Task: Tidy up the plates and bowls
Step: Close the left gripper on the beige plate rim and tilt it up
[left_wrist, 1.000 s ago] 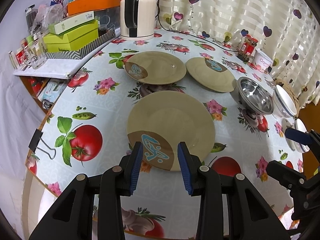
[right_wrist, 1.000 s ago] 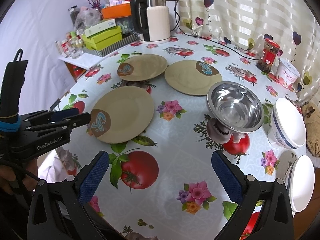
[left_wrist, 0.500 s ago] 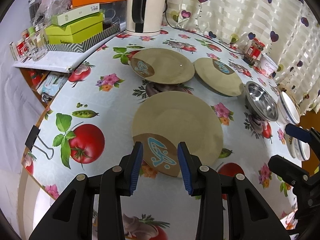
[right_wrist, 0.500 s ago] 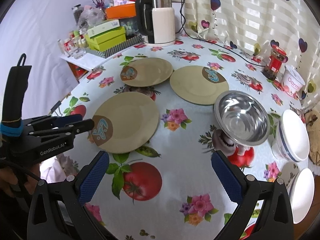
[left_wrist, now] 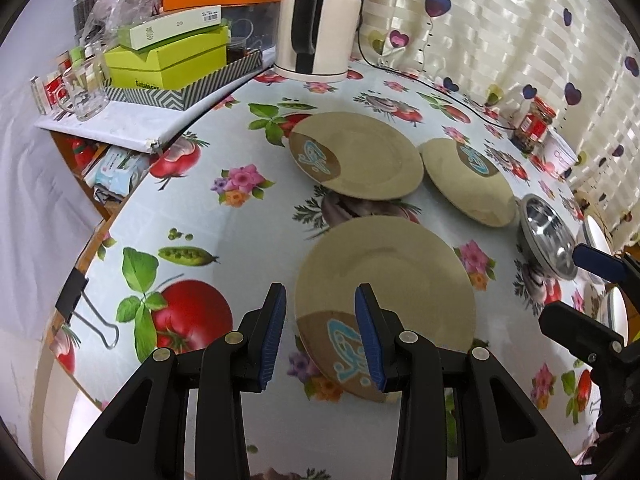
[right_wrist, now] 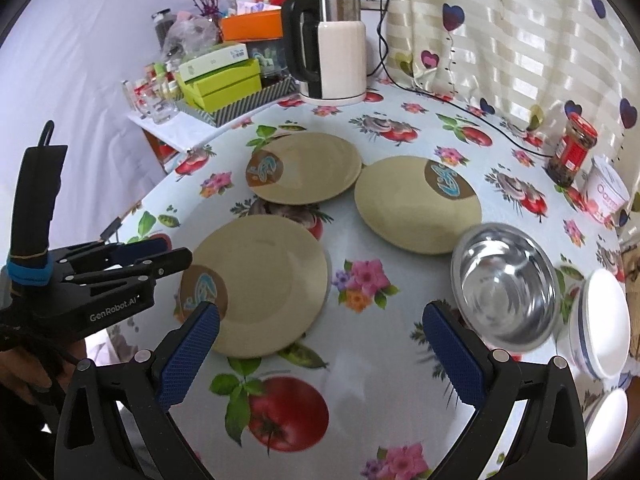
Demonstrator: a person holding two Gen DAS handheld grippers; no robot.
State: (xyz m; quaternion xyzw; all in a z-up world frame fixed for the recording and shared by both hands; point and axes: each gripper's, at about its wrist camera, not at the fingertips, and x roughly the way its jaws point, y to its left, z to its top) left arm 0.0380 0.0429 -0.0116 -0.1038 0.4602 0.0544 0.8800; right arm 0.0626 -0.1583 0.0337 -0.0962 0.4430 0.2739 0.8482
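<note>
The left claw [left_wrist: 320, 332] stands partly open with its jaws astride the near rim of the nearest tan plate [left_wrist: 386, 292] on the desk [left_wrist: 248, 240], gripping nothing, while the right claw [right_wrist: 320, 354] hovers wide open and empty beside the steel bowl [right_wrist: 504, 286].

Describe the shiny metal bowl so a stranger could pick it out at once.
Start at the round table with the tomato-and-flower tablecloth. Three tan round plates lie on it; follow the rightmost tan plate towards the near right edge. Beside it sits the shiny steel bowl, the only metal dish, with a blue-striped white bowl on its right.
</note>
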